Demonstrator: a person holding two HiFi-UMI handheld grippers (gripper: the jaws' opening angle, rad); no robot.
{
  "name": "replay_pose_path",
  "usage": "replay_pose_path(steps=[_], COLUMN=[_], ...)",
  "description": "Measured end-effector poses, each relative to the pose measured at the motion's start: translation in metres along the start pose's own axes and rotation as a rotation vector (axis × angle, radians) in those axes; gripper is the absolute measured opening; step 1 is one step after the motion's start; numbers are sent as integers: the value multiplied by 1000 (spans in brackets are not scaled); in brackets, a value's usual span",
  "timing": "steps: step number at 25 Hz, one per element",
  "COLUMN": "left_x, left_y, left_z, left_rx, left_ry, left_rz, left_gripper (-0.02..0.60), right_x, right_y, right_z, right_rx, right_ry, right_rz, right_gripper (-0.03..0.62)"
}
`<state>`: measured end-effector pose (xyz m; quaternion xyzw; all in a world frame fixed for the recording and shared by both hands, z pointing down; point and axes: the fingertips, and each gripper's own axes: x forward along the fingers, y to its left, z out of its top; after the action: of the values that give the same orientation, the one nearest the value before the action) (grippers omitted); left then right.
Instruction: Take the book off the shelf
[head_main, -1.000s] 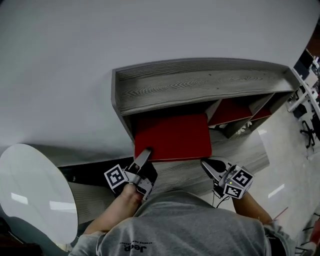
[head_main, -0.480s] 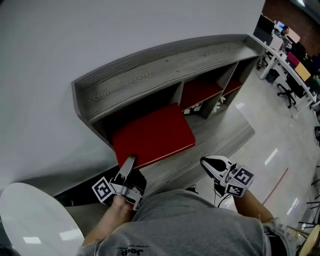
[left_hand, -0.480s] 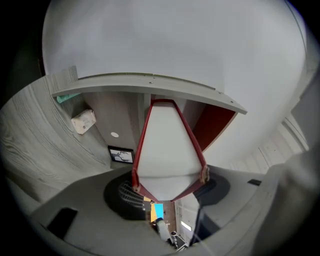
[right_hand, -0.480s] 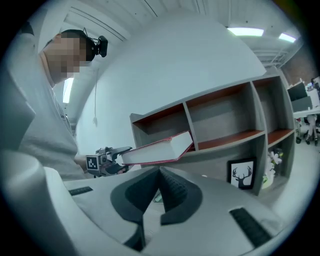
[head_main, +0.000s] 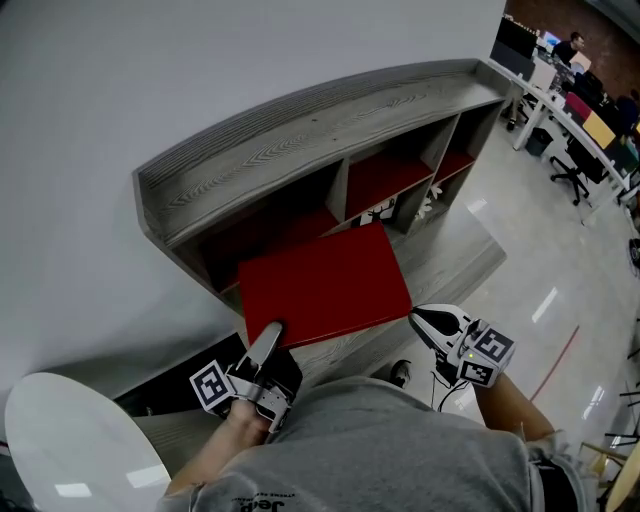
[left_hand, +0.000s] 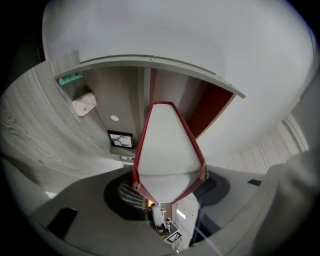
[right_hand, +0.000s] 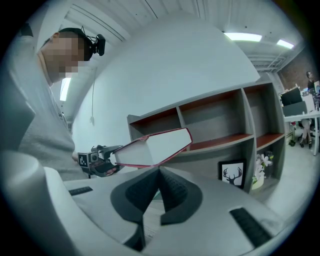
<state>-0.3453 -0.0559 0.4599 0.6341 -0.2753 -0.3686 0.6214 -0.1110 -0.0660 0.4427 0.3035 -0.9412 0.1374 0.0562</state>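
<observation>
Book (head_main: 325, 285) farther clear of shelf (head_main: 300, 130)

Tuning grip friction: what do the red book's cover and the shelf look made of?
Book: plain red hard cover, matte, coated board or cloth, can't tell which; no glare on it. Shelf: grey panels with streaked wood grain, matte, likely laminate over board.

Framed deer-head picture (right_hand: 234, 173) and potted flowers (right_hand: 260, 166), near each other at the bottom level of the shelf (head_main: 300, 130), toward its right end. Round white table (head_main: 70, 440), lower left. Office chairs (head_main: 575, 170) on glossy floor (head_main: 520, 290), far right.
</observation>
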Motion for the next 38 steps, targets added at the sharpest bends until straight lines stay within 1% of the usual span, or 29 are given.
replay_pose_path(steps=[3,9,19,22,25,31,35,38], left_x=[15,59,167,204,241,323,390,425], left_y=[-8,-19,-13,-9,1,28,59,82], left_z=[-11,-36,-91,-108,-126,-163,-187,-202], left_rx=[10,26,54,66,75,87,89,98], left_ry=[29,100,258,293,322,383,417,438], left_rz=[-21,-53,-78,-85,-81,-41,-9,21], left_gripper=[256,256,256,256,256,256,256,256], right_x=[-13,-52,-145,-173,-198,-242,-269,-287], right_y=[-7,-35,-116,-143,-172,-236,-291,-319], right_z=[3,7,13,16,17,21,12,5], right_rx=[-7,5,10,14,15,28,51,59], right_ry=[-8,-38,-102,-122,-139,-165,-163,-161], right_rz=[-14,-91,-291,-342,-387,-453,-492,-516], right_gripper=[0,0,0,0,0,0,0,0])
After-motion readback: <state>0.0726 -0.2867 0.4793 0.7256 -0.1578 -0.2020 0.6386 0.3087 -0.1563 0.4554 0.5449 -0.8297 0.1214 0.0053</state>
